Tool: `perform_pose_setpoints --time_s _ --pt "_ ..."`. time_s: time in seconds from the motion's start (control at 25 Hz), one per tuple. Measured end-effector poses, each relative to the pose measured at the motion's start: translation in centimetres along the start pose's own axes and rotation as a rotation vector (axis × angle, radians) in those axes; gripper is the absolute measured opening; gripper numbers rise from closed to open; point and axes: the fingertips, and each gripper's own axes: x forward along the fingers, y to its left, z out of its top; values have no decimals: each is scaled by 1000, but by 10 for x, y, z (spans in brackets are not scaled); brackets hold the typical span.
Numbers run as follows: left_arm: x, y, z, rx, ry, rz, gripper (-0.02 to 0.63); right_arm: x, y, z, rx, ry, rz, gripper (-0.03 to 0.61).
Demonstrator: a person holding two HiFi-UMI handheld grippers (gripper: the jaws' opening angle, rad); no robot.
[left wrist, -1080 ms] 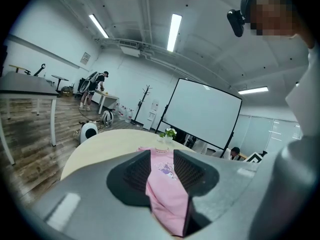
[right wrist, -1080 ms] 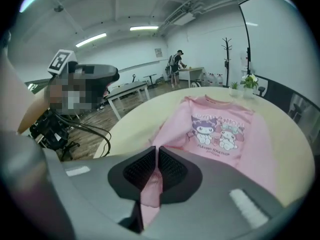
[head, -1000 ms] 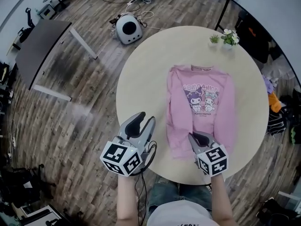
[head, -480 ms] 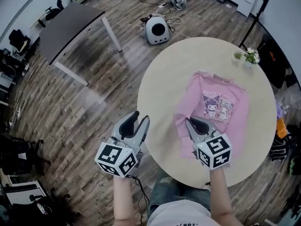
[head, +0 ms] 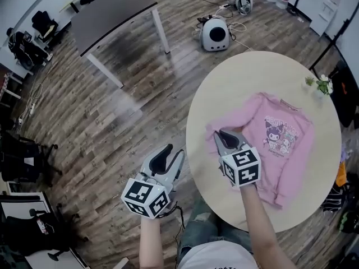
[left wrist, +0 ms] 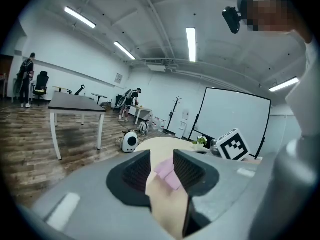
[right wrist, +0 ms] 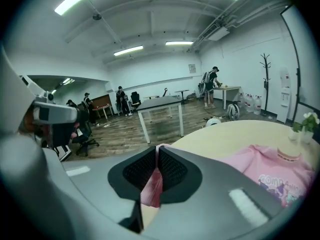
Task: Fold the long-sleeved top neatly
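A large open-plan office: wood-plank floor (head: 112, 111), long dark desk (head: 115, 10), black swivel chairs (head: 40, 20), ceiling strip lights (left wrist: 191, 44), a coat stand (right wrist: 265, 79), people standing about.

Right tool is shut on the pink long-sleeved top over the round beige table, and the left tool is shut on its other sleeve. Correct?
No. The left tool holds nothing: the left gripper view shows its jaws apart, and the head view shows it beside the round beige table. The right tool is shut on the pink long-sleeved top.
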Motion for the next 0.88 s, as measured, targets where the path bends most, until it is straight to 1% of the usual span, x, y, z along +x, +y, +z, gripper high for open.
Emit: perform_pose_setpoints --time_s 0.16,0.36,0.48,0.6,0.72,0.76,0.88 --pt "2 6 -15 -20 26 -5 143 38 6 -38 -24 108 -9 46" --pt "19 0 -35 -26 71 -41 143 62 -2 -86 -28 235 -23 59" --pt "29 -2 -39 -23 93 -65 143 67 0 -98 -14 276 -13 117" --pt "40 -3 -36 -19 96 -88 143 63 -1 -99 3 281 -19 193" --pt "54 -11 -30 -2 95 -123 143 47 -7 -91 14 254 -51 252" --pt "59 -15 -28 4 94 -138 143 40 -10 -88 11 240 -66 263" --pt "76 -29 -23 26 94 -193 143 17 -22 -75 1 184 -119 268"
